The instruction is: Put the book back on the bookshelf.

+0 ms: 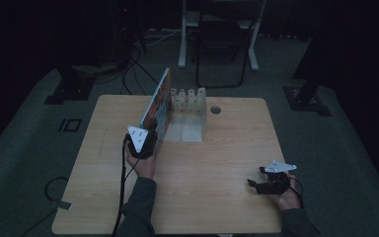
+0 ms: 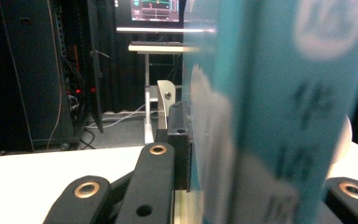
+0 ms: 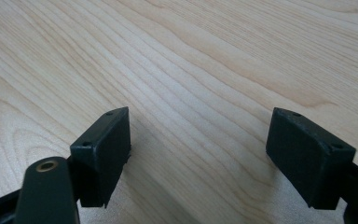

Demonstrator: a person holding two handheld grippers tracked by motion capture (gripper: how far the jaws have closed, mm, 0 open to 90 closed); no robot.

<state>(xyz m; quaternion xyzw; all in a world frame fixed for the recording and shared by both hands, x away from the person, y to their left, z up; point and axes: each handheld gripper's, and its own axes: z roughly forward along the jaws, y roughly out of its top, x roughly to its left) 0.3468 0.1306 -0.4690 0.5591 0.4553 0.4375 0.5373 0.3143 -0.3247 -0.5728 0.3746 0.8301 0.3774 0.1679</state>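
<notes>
A thin book with a colourful cover stands on edge on the wooden table, leaning beside a pale slotted rack. My left gripper is shut on the book's near end. In the left gripper view the blurred teal cover sits against the left pad of my left gripper; the right pad is hidden behind it. My right gripper rests low at the table's right front, open. In the right gripper view my right gripper has only bare wood between its jaws.
A round cable hole lies in the table right of the rack. A folding chair and a white desk leg stand behind the table. Cables run over the floor at the left. A lit monitor glows in the dark background.
</notes>
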